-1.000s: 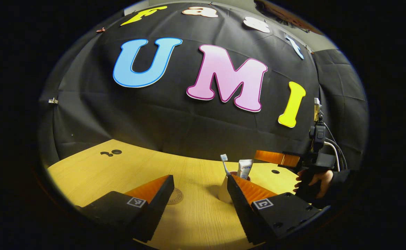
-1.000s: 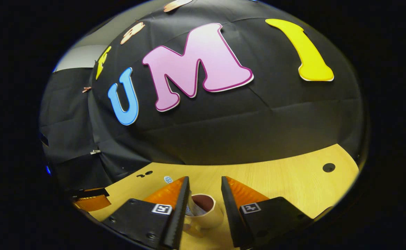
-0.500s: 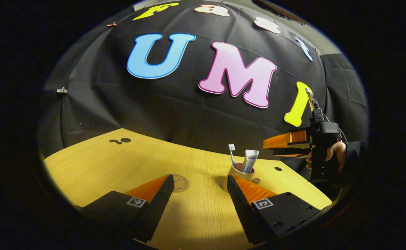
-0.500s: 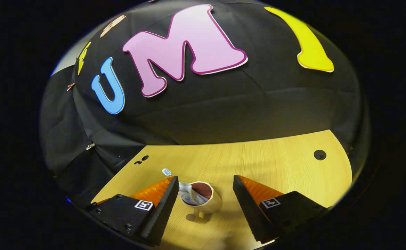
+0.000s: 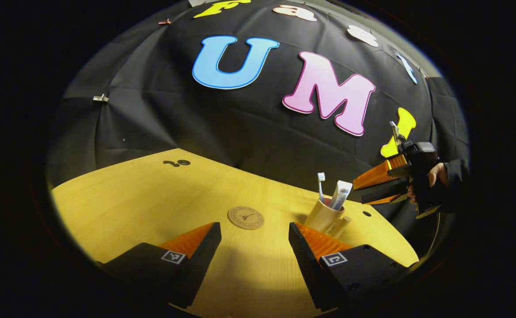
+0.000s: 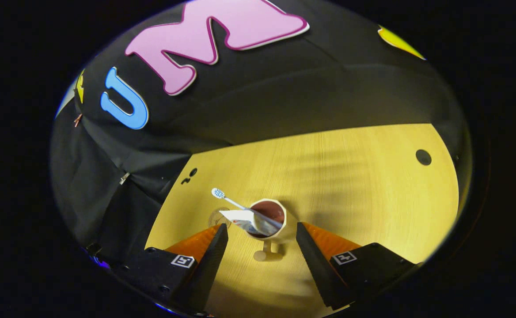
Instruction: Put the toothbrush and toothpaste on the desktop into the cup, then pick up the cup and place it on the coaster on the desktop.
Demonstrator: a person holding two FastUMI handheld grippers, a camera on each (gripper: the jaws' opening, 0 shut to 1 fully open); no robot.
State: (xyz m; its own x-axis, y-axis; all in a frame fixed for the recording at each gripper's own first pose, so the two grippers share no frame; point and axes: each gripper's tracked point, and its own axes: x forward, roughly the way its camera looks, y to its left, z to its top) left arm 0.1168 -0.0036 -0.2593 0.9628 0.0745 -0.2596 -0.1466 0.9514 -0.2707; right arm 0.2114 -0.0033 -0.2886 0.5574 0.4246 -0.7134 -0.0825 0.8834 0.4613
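Upright inside the cup (image 5: 325, 217), toothbrush (image 5: 320, 187) bristles-up beside toothpaste (image 5: 340, 194); both grippers' jaws wide, empty.

Warm overhead light brightens the worktop (image 5: 152, 198); soft shadows streak it in the right gripper view. Fisheye bending curves the edges; focus stays fairly sharp.

we can read no text; the toothpaste (image 5: 340, 194) print is too small, and the coaster (image 5: 245, 217) bears only a small emblem.
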